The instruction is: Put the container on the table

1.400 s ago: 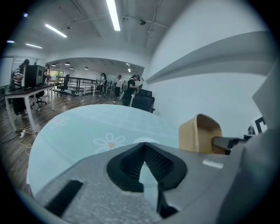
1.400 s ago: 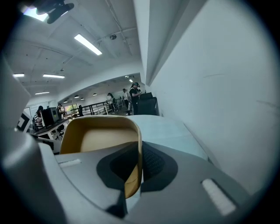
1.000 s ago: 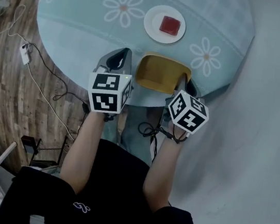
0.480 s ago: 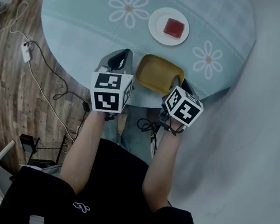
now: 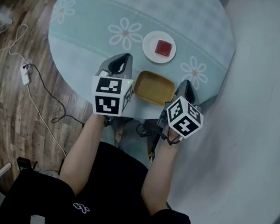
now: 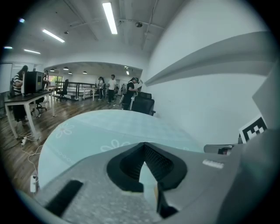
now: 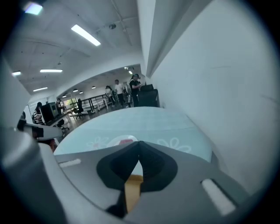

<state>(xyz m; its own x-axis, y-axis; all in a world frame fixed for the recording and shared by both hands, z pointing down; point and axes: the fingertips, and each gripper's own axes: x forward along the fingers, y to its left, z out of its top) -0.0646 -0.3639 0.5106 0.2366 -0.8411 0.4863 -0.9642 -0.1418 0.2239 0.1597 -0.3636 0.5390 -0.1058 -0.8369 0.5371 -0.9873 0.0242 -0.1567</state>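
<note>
Mustard-yellow shallow container [image 5: 154, 87], rounded corners, left tool [image 5: 125, 58] and right tool [image 5: 186, 83] gripping it

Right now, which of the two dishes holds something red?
The round white plate: a red piece lies on it, while the yellow container nearer the person is empty.

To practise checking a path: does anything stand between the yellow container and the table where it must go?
Nothing visible does. The yellow container is over the near edge of the table. The only other thing on the table, a white plate with a red piece on it, lies farther in and apart from the container.
</note>
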